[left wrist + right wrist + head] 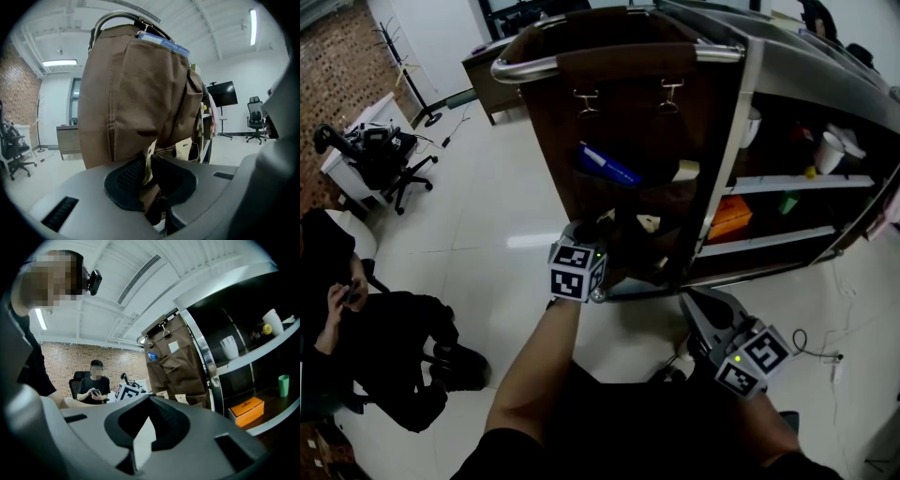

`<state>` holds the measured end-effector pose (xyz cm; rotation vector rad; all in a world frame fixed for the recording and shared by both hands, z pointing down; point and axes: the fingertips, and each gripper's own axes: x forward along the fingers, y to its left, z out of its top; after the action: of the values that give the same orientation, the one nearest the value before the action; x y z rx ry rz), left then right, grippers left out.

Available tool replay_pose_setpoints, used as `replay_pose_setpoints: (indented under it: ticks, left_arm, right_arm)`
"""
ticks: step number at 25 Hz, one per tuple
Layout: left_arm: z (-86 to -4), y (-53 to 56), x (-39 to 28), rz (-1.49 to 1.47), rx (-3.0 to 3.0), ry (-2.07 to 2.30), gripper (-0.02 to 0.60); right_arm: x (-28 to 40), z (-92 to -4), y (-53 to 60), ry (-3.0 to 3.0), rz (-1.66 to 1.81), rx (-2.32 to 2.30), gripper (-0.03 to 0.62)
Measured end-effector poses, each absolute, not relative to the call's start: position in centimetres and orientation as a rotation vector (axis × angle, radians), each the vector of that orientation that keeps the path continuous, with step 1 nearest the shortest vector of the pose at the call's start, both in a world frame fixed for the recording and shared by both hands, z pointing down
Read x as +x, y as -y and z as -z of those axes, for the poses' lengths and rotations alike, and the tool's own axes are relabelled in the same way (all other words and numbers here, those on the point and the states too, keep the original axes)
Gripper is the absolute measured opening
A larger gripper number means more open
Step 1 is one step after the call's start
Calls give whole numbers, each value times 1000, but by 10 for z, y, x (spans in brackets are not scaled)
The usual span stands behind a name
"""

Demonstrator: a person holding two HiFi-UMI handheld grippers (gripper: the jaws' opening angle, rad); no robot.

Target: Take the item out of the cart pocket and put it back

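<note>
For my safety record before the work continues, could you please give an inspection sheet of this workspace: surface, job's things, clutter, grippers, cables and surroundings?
Surface: pale tiled floor.
Job's things: brown fabric pockets hang on the cart's end under a chrome handle; pale flat item at a low pocket; blue-and-white item sticks out of an upper pocket.
Clutter: cart shelves carry white cups and an orange box.
Grippers: left hand-held gripper shut on the pale flat item; right hand-held gripper open, empty, apart from the cart.
Cables: thin cable on the floor.
Surroundings: seated person, office chair, brick wall.
</note>
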<state>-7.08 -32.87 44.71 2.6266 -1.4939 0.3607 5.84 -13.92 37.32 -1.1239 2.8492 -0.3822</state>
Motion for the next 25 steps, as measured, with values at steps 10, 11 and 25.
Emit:
replay_pose_setpoints:
  ticks: [10, 11, 25]
  left_arm:
    - [-451, 321, -60, -312, 2663, 1426, 91]
    - [-448, 319, -61, -301, 2665, 1432, 99]
    - [-326, 267, -74, -9, 2698, 1507, 0]
  right_arm:
    - [59, -374, 135, -2854, 389, -1113, 15]
    - [58, -374, 135, -2857, 397, -1108, 15]
    - [44, -366, 121, -2858, 394, -1052, 15]
